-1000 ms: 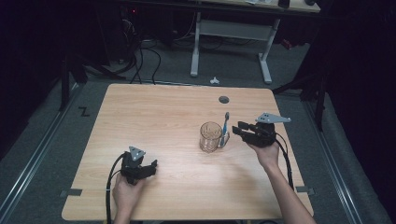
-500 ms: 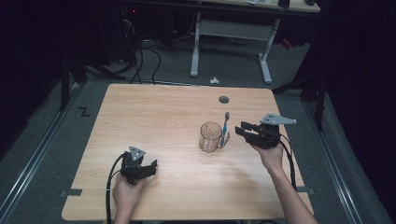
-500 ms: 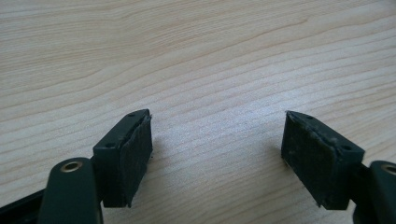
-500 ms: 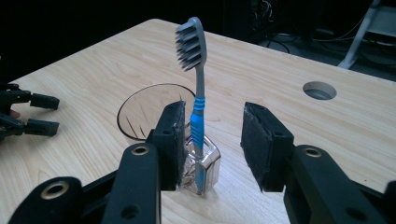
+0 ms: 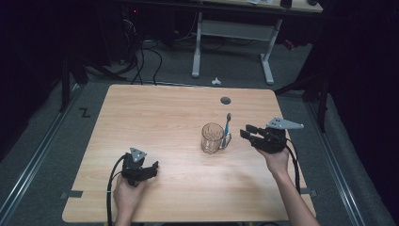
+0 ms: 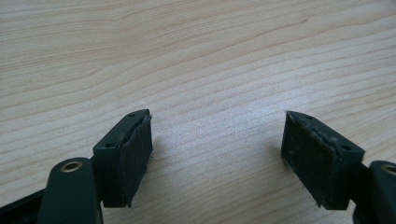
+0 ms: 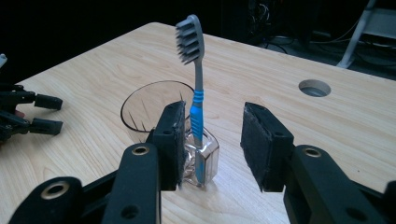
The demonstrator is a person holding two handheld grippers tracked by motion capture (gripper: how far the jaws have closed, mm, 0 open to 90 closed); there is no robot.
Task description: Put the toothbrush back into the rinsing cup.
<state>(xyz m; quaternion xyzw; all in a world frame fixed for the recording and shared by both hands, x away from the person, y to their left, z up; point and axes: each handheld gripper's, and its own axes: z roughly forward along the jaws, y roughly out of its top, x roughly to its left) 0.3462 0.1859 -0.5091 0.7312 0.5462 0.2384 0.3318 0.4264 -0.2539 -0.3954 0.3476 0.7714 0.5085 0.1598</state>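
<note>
1. The right gripper (image 5: pixel 248 131) has drawn back from the toothbrush (image 7: pixel 196 93) toward the worktop's (image 5: pixel 164 113) right edge.
2. The toothbrush stands upright in the glass cup's (image 5: pixel 212 137) side holder, right of the worktop's centre.
3. Right jaws apart, empty.
4. Left gripper (image 5: pixel 151 168), near the front edge: jaws apart, empty.

Blue-grey toothbrush (image 7: pixel 198 100), upright (bristles up) in side holder of clear glass cup (image 7: pixel 154 109), mid-table.

A light wooden table (image 5: pixel 155 117) has a round hole (image 5: pixel 226 100) far right. A glass cup (image 5: pixel 211 138) with a toothbrush (image 5: pixel 227 127) stands right of centre.
</note>
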